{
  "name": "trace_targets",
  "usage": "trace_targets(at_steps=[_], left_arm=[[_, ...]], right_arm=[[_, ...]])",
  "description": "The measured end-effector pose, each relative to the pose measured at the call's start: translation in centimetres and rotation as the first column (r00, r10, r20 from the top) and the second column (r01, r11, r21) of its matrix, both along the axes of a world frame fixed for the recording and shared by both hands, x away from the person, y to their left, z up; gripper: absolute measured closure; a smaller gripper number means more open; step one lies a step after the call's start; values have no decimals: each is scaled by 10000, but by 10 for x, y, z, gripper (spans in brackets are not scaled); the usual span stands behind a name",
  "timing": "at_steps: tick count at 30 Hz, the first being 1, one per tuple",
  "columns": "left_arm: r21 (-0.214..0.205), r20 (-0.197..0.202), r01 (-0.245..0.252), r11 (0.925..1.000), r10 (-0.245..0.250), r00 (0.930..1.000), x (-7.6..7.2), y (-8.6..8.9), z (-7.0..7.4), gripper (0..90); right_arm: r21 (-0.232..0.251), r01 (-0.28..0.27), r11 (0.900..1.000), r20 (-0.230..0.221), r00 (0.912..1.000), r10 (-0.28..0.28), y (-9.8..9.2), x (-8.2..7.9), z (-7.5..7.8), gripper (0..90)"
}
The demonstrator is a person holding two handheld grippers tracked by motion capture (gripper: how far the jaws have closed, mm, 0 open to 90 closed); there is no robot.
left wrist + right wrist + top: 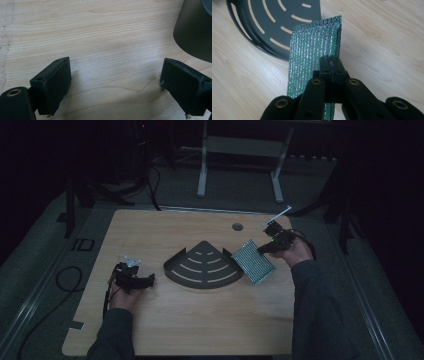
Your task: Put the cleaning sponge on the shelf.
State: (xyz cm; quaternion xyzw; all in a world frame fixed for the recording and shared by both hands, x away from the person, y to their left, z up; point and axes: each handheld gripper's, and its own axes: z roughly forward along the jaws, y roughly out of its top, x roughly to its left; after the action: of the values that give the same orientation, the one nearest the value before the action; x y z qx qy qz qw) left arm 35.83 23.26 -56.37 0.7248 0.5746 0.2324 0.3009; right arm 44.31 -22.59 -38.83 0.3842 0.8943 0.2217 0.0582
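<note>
- The right tongs (331,65) are pinching a glittery green sponge (253,261) at the slotted dark tray's (202,266) three o'clock edge.
- The left tongs (115,87), spread and empty, are idling at nine o'clock on the surface (200,320).
- Placement is seemingly remaining.

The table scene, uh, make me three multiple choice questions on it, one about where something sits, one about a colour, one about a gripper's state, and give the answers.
1. Where is the dark quarter-round tray?
A. mid-table, between the two grippers
B. at the table's far left corner
C. on the floor

2. What colour is the sparkly pad?
A. red
B. green and silver
C. plain yellow

3. How is the right gripper?
A. wide open over bare wood
B. closed on the pad's edge
C. closed on the tray's rim

Answers: 1 A, the high view shows it on the wooden table between the left gripper and the right one. 2 B, its ribbed surface glitters green and silver. 3 B, its jaws meet on the pad.
</note>
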Motion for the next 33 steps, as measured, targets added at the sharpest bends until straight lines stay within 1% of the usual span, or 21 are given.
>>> trace_targets(at_steps=[4,10,15,16,21,33], left_arm=[[-2,-1,3,10000,-3,10000,0,0,0,104],[-5,0,3,10000,-3,10000,0,0,0,103],[-10,6,-3,10000,3,10000,0,0,0,103],[-2,0,3,10000,-3,10000,0,0,0,103],[2,0,8,10000,-8,10000,0,0,0,103],[-1,-7,8,10000,-8,10000,0,0,0,103]], right_arm=[[83,47,10000,-65,10000,-46,6,5,0,900],[296,23,9996,2,10000,-23,16,10,2,900],[363,1,9993,52,10000,-3,22,13,3,900],[447,-16,9990,77,10000,13,25,15,3,900],[485,-93,9988,11,10000,93,32,19,1,900],[557,-297,9980,28,9996,296,50,29,-4,900]])
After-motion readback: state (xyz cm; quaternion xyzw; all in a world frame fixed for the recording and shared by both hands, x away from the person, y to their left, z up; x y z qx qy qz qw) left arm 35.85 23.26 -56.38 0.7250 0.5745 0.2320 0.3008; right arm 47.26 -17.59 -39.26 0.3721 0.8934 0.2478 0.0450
